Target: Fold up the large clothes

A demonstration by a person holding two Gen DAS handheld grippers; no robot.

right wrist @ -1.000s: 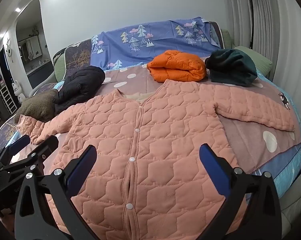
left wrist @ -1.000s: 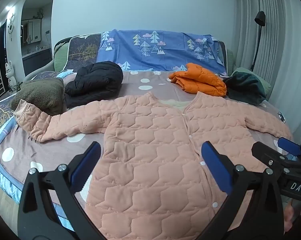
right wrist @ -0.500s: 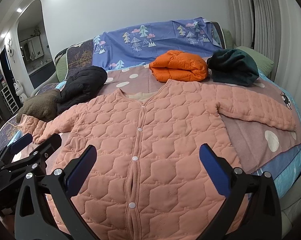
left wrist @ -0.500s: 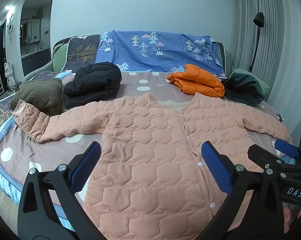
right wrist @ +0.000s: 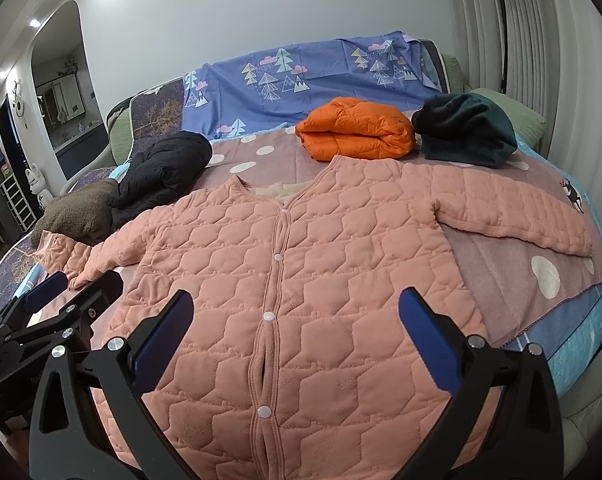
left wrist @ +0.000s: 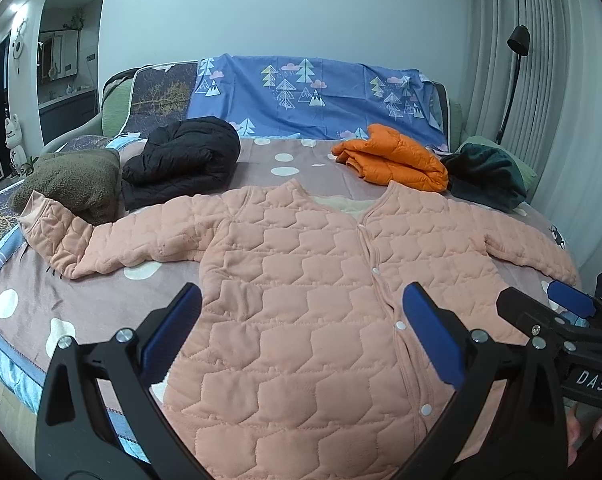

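While nothing is gripped yet, the scene reads near to far as follows.

Left gripper [left wrist: 301, 340]: spread wide and empty, poised over the lower left front of the garment.
Right gripper [right wrist: 297, 340]: equally wide and empty, above the snap placket near the hem.
Pink quilted jacket [right wrist: 321, 272]: lies flat, front up and snapped closed on the bed [right wrist: 501, 280], both sleeves stretched outward.
Left-hand sleeve [left wrist: 101, 240]: its cuff rests against a brown fleece bundle [left wrist: 73, 180].
Beyond the collar: a black puffer [left wrist: 181, 160], an orange jacket [right wrist: 353, 128] folded compactly, and a dark green garment [right wrist: 465, 128].
Progress: judging by this layout, the jacket is spread out but unfolded; sleeves and body all remain to be folded.
Likely next: grasp a sleeve or side edge.
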